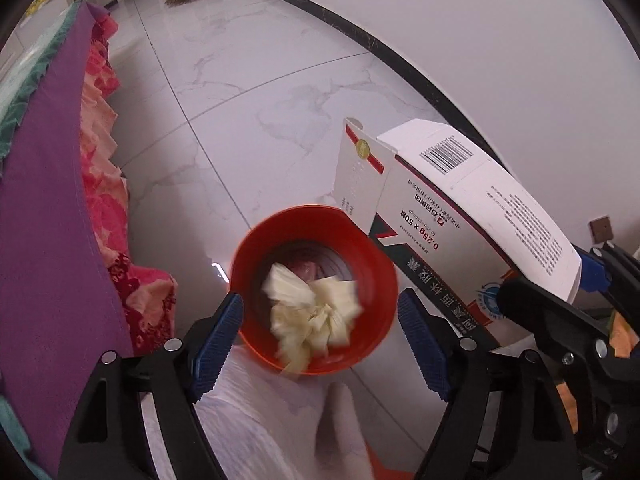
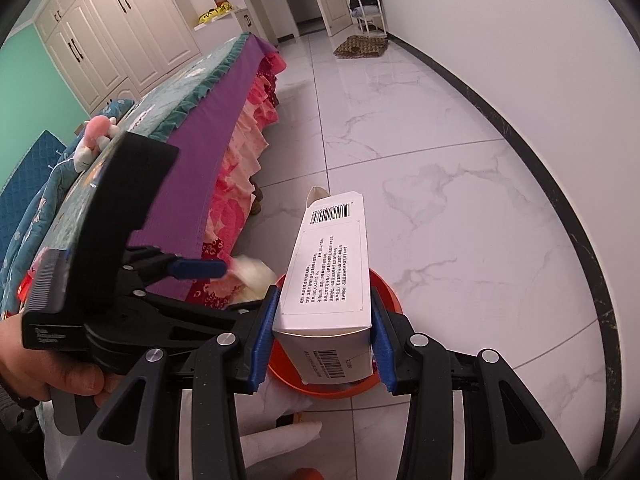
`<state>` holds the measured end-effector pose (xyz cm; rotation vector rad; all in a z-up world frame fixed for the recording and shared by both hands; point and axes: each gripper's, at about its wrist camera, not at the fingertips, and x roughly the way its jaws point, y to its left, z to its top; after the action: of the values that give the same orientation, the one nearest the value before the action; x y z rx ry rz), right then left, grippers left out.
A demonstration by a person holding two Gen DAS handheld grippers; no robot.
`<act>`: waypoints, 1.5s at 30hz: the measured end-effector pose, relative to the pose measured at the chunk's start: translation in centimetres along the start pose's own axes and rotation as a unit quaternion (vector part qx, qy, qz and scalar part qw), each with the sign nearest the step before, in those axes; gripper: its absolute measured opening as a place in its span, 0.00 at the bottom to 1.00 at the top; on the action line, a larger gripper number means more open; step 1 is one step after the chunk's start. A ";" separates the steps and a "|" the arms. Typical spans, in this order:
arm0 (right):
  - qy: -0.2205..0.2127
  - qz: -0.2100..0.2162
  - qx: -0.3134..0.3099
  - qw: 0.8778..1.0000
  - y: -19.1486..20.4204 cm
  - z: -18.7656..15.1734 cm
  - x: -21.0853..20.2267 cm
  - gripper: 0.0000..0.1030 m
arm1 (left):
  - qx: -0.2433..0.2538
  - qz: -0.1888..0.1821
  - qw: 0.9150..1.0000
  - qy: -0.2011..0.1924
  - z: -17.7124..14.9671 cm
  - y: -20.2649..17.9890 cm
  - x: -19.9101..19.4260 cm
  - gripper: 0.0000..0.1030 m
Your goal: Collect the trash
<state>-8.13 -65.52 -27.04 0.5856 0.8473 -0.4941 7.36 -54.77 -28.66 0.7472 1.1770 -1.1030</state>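
The bed (image 2: 224,128), draped in purple cloth over a pink floral skirt, runs along the left of the white marble floor (image 2: 440,160), and beside its edge on the floor stands a small orange trash bin (image 1: 374,268), its mouth facing up toward both cameras. The largest piece of trash is a white medicine box (image 2: 328,272) with a barcode. The right gripper (image 2: 322,340) is clamped on it, blue pads pressed on the two long side faces near the rear end, so the box's long axis runs forward along the fingers and slants down, its open flap end reaching over the far rim of the bin. The left gripper (image 1: 320,340) hangs straight above the bin mouth with its jaws spread and nothing between the pads. A crumpled, motion-blurred wad of pale yellow tissue (image 1: 316,316) shows within the bin's opening just beyond them, apparently let go and dropping in. The coming move seems to belong to the right hand: the bin lies directly below and slightly ahead of the box, so tipping the leading end lower before releasing should send it inside rather than across the rim.
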 end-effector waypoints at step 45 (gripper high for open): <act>-0.065 0.103 -0.130 0.984 17.2 0.7 -9.9 0.50 | -0.143 0.109 0.971 -0.158 -12.8 8.3 -19.3 0.81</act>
<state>-2.77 -51.62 -13.90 0.3909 0.7035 -0.2246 10.81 -35.27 -14.08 0.4442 0.9306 -0.8110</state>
